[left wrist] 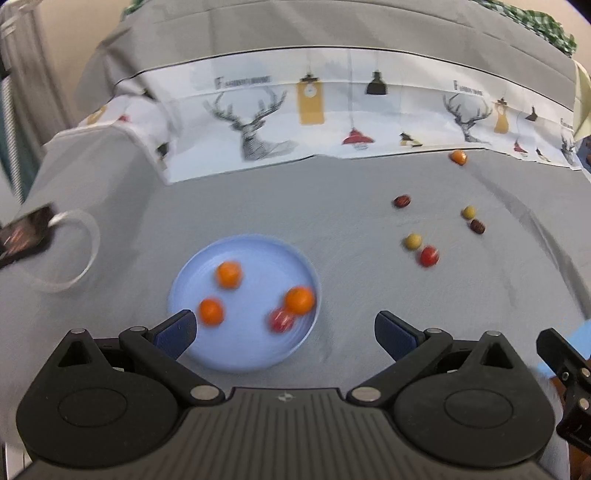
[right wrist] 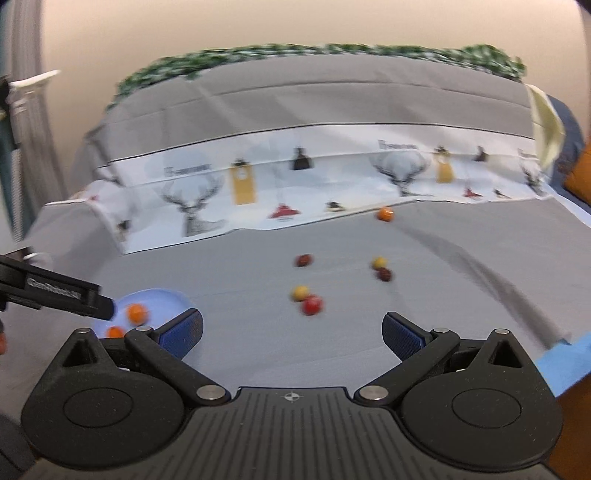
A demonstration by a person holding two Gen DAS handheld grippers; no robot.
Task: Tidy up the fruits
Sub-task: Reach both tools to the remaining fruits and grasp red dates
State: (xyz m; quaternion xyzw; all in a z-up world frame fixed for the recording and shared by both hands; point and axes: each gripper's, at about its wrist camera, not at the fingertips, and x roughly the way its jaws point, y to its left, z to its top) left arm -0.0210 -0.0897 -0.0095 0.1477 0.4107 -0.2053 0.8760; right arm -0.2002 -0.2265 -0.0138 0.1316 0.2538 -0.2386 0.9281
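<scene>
Broadly, the sorting looks about half done: a pale blue plate (left wrist: 192,273) near left already holds three orange fruits (left wrist: 229,274) and one red one (left wrist: 280,320), while six more lie loose on the grey cloth (left wrist: 332,206) to the right. Both tongs are released and empty, the left gripper (left wrist: 284,334) hanging over the plate's near rim and the right gripper (right wrist: 291,332) just short of the loose group. My guess is the next move belongs to the right gripper: reach forward and close on the nearest piece, the red fruit (right wrist: 312,305) touching a yellow fruit (right wrist: 300,293). Round fruit may roll on soft cloth. Beyond, a deer-print cloth (left wrist: 258,125) crosses the far edge, below a beige wall (right wrist: 295,22).
</scene>
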